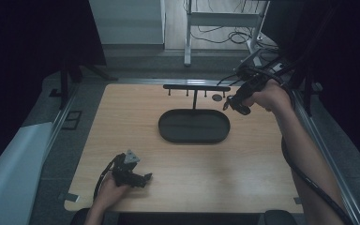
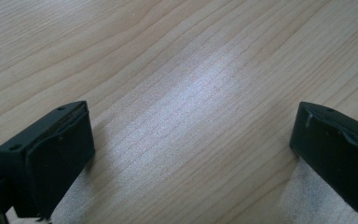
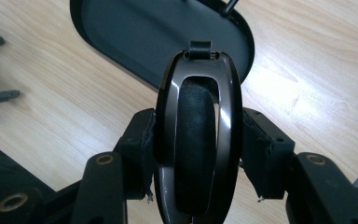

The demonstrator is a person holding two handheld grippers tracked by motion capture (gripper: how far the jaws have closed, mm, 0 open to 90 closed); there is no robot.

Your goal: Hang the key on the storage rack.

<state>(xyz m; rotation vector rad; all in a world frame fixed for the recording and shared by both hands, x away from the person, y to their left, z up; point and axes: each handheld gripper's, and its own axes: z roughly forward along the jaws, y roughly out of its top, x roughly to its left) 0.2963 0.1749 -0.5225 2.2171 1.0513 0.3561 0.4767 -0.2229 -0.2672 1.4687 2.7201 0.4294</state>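
High view. The wooden surface (image 1: 187, 159) carries a black oval tray (image 1: 194, 126) at its middle, with a black stand (image 1: 195, 88) rising from the tray's far edge: an upright post topped by a crossbar with short pegs hanging beneath. The tray's floor appears bare. The right gripper (image 1: 238, 102) is held raised at the far right, just beside the crossbar's right end, and something dark sits in it; the pegs suggest the stand is meant for hanging items, so this position would suit a hang or a removal, though which cannot be told. A small dark disc (image 1: 217, 97) lies on the surface near that end. The left gripper (image 1: 140, 178) rests low at the near left, well apart from the tray, apparently idle.

Left gripper view. The jaws stand wide apart with nothing but bare wood grain between them; nothing is held.

Right gripper view. The jaws are closed against both sides of a glossy dark oval object (image 3: 198, 140), with a padded black centre and a small tab at its top, seemingly a key fob, though this is uncertain. It is held upright above the surface, the tray (image 3: 121, 37) beyond it showing an unoccupied floor.
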